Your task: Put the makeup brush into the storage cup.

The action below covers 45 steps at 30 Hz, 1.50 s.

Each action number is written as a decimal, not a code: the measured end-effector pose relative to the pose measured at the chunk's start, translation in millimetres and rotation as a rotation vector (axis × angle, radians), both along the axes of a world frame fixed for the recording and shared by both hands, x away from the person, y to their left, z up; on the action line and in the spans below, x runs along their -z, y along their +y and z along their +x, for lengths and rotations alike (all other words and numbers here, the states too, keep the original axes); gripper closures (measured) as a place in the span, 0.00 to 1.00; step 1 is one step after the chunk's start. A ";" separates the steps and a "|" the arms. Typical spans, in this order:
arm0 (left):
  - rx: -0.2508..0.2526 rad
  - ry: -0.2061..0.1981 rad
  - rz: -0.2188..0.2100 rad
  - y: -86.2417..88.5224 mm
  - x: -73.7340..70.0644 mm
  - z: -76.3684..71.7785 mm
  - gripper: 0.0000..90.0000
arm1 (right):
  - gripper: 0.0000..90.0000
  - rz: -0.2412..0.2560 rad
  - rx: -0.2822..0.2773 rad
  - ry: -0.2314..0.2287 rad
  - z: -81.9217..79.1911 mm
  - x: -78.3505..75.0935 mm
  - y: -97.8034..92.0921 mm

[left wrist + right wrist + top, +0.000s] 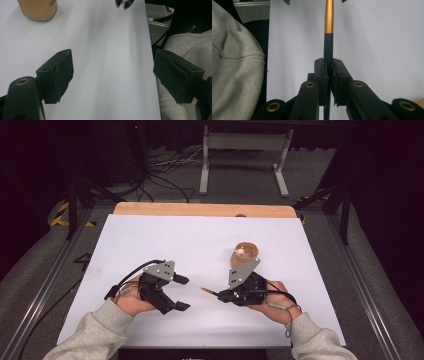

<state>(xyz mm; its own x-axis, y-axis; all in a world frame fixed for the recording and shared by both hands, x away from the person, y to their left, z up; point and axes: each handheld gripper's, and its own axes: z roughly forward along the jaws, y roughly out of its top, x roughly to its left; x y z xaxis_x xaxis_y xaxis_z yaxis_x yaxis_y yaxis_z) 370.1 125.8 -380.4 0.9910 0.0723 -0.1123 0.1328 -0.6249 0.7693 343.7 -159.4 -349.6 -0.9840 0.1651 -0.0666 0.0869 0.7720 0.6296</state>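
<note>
Two grippers hover low over a bench point(150, 235) covered in white, each held in a person's hand. At the left, the left gripper point(177, 292) has its fingers point(58, 75) spread wide apart with nothing between them, white surface showing in the gap. Just to its right, well apart from it, the right gripper point(220, 295) has its fingers point(322, 72) pressed together on a thin stick point(328, 30), dark where it is pinched and golden farther out, its tip pointing toward the left gripper. Beyond the right gripper stands a brown cup point(246, 252), upright on the bench, with a small pale thing inside.
</note>
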 end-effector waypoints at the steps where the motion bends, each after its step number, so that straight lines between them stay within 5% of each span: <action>1: -0.006 0.001 -0.005 1.6 0.9 -0.2 0.19 | 0.93 0.016 0.013 -0.002 0.9 -1.4 -2.2; 17: -0.171 -0.015 -0.126 30.5 19.0 1.4 0.11 | 0.93 0.191 0.122 -0.052 9.9 -13.3 -20.4; 28: -0.242 -0.008 -0.144 48.1 31.4 -1.3 0.10 | 0.93 0.309 0.209 -0.099 19.3 -18.9 -29.0; 45: -0.364 -0.063 -0.189 75.5 38.9 -8.5 0.07 | 0.93 0.461 0.345 -0.173 41.0 -18.0 -40.5</action>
